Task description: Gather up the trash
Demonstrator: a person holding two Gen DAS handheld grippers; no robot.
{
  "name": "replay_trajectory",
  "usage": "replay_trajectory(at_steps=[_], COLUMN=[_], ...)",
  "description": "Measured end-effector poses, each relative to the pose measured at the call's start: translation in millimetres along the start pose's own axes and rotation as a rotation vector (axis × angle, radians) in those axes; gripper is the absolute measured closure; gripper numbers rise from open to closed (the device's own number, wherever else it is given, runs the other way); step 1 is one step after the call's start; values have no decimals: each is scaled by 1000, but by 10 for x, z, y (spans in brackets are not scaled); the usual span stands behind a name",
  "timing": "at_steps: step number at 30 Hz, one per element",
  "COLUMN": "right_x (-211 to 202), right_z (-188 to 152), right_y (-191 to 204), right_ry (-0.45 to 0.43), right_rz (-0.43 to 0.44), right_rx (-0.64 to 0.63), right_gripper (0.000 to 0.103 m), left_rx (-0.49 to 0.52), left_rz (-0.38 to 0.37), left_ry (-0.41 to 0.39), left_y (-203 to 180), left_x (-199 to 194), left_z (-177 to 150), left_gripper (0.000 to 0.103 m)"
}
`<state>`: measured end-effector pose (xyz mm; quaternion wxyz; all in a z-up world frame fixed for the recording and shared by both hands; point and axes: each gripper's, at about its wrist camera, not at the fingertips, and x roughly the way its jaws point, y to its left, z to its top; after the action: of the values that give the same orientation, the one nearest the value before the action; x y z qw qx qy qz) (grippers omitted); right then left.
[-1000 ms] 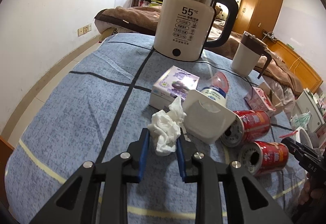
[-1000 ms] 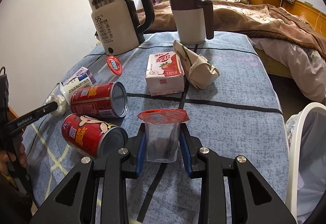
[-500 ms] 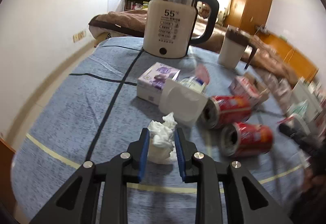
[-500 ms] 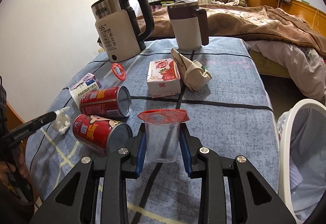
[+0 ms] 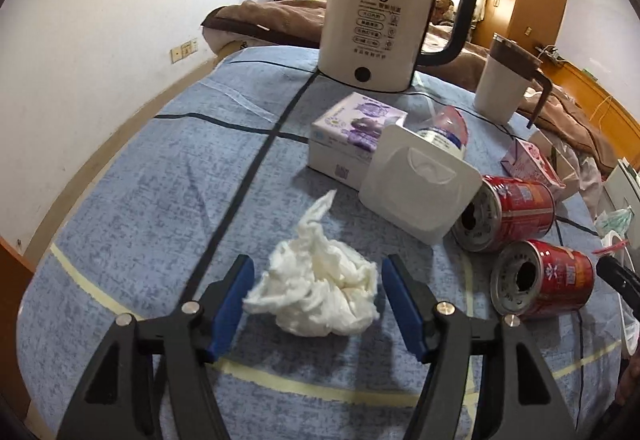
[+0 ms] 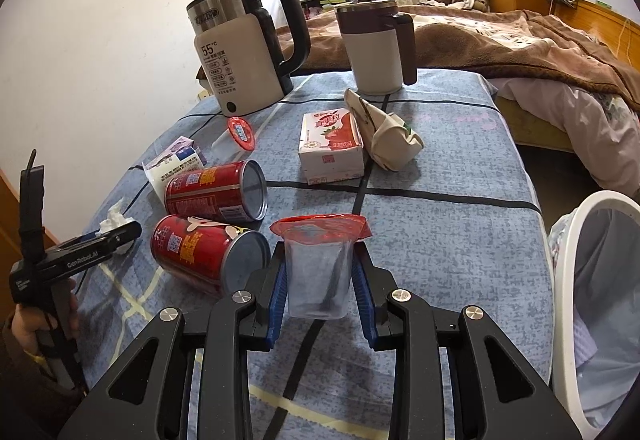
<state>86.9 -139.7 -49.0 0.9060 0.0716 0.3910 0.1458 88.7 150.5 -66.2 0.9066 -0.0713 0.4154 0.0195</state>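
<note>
Left tool [image 5: 318, 300] stands with its blue fingers spread wide, a crumpled white tissue [image 5: 316, 290] lying loose on the table [image 5: 160, 200] between them and touching neither; right tool [image 6: 320, 300] is clamped on a clear plastic cup [image 6: 318, 282] whose red foil lid [image 6: 320, 228] is partly peeled, with something dark at the bottom that I cannot make out. Taking the kettle [image 6: 244, 52] as landmark: a lidded white mug [image 6: 378, 48] stands to its right; in front of it lie a red lid [image 6: 241, 132], a strawberry milk carton [image 6: 330, 148] on its side and a crumpled paper bag [image 6: 384, 132] just beside the carton; nearer the camera two red cans [image 6: 216, 192] lie on their sides, ends toward the lens, interiors hidden in this view; the purple tissue box [image 5: 352, 136] and a white lidded tub [image 5: 420, 184] sit between kettle and tissue. A white trash bin [image 6: 580, 304], lined with a pale bag, stands off the table's right edge, far from the kettle.
</note>
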Motion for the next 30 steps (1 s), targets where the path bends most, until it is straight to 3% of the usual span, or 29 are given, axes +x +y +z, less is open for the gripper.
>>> replay_trajectory(at_steps=[2,5,14,20,30], right_x=[-6,4,-79,-213,-581], right_z=[-1,-6,-31,-24,-17], right_y=[-6,-12,-57,-124,-312], right_ry=[-3,0,-13,-35,-96], right_rz=[-1,0,2,0,-16], right_rx=[2,7,17,28,50], right_gripper=[71,71,71,71,71], left_rx=[-3,1,6,51,156], left_rz=[-10,-2,-64,-144,-247], left_ry=[6,2,-40,-100,-130], left_y=[-4,-13,-122,-402,-1016], left_x=[7,-5,-265,-558,-803], left_z=[-2,8,1,61,98], left_gripper=[59,71,73,73,73])
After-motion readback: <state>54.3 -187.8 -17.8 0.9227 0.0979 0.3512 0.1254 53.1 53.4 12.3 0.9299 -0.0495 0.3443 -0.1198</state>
